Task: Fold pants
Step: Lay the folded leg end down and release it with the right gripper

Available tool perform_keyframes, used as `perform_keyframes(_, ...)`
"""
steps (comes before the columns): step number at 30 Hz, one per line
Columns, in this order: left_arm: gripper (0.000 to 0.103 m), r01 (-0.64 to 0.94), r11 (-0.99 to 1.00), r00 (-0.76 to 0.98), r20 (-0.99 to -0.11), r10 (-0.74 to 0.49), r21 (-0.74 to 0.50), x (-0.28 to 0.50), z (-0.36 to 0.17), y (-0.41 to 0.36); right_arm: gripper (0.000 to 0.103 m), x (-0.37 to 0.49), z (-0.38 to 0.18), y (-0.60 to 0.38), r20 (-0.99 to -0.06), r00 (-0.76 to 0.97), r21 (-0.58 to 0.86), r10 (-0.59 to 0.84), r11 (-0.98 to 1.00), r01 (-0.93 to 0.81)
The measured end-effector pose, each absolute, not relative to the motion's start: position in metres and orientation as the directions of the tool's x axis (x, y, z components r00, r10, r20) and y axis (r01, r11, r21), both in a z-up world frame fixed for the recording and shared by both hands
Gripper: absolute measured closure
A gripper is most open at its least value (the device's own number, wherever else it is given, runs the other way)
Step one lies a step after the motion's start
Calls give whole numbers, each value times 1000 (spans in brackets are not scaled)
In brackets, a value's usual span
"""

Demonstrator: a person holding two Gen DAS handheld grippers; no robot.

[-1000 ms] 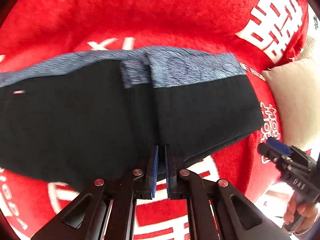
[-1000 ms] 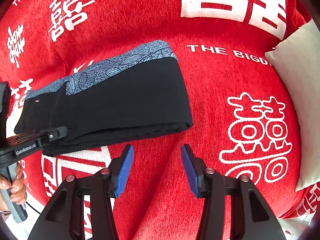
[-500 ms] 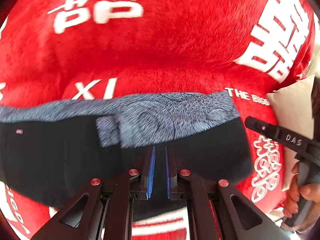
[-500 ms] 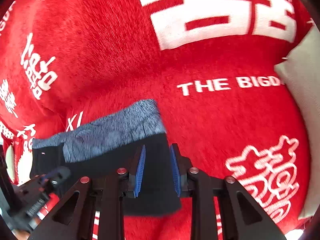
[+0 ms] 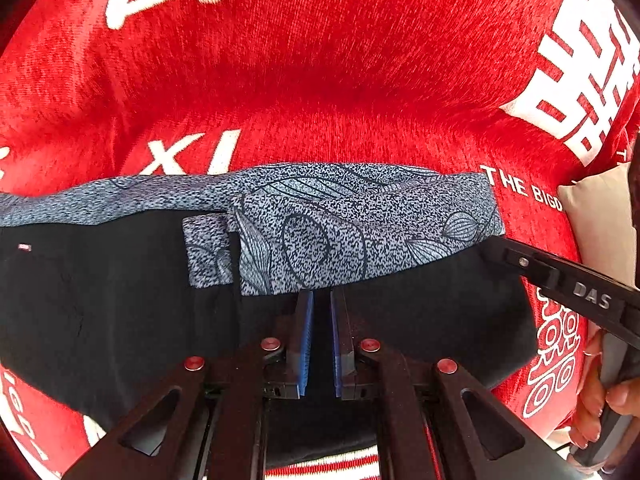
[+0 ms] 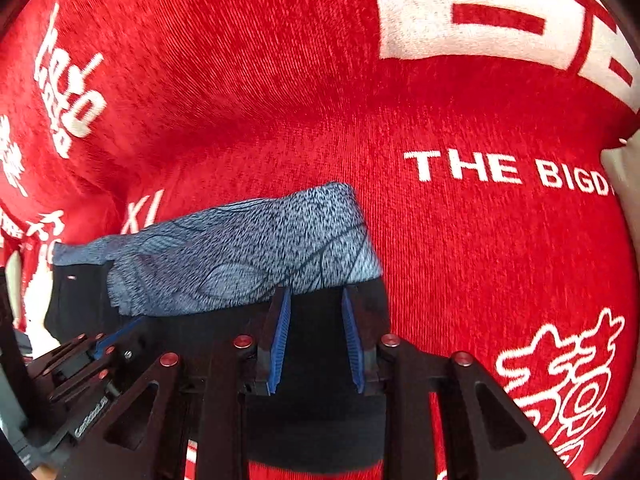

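Observation:
Black pants [image 5: 100, 300] with a grey leaf-patterned waistband [image 5: 340, 220] lie folded across a red blanket [image 5: 320, 80]. My left gripper [image 5: 320, 294] points steeply down at their middle and is shut on black cloth, its tips just short of the waistband. At the pants' right end [image 6: 80, 304], my right gripper [image 6: 315, 292] has its blue pads pressed on a thick fold of black fabric below the waistband [image 6: 240, 256]. Each gripper shows at the edge of the other's view: the right one [image 5: 560, 276] and the left one [image 6: 100, 344].
The red blanket with white lettering [image 6: 500, 168] covers the whole surface. A beige pillow [image 5: 600, 220] lies at the right edge, close to the pants' end. A person's hand [image 5: 592, 392] holds the right gripper's handle at the lower right.
Both grippers moved forward over the pants toward the waistband. The right gripper, open over bare blanket before, came down onto the pants' right end and closed on the black fold.

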State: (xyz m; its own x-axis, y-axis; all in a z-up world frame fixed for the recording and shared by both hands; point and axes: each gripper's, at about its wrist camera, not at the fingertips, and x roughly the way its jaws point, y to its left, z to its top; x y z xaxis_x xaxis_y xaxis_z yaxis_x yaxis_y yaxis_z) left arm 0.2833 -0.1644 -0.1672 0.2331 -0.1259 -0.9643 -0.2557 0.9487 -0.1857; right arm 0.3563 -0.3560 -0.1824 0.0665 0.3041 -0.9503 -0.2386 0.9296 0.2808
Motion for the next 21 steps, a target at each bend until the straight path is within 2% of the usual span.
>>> perform_keyframes(2, 59, -262, 948, 243, -963, -116, -180, 278, -161, -164, 73, 350, -173, -362, -946, 69, 292, 316, 926, -240)
perform_keyframes(3, 28, -273, 945, 269, -957, -105, -180, 273, -154, -163, 73, 346, -169, -365, -944, 70, 297, 322, 924, -242)
perform_keyframes(4, 22, -281, 944, 289, -953, -90, -174, 270, -149, -162, 73, 342, -165, -368, -943, 71, 300, 326, 922, -245)
perform_keyframes(9, 22, -317, 935, 266, -961, -74, -160, 260, -138, -160, 70, 308, -149, -382, -941, 66, 303, 331, 915, -266)
perform_keyframes(13, 22, -343, 933, 209, -977, -36, -108, 243, -137, -167, 43, 286, -147, -397, -942, 28, 319, 335, 917, -238)
perform_keyframes(21, 22, -459, 887, 85, -996, -15, -53, 187, -142, -165, 37, 254, -157, -422, -941, -70, 339, 332, 915, -218)
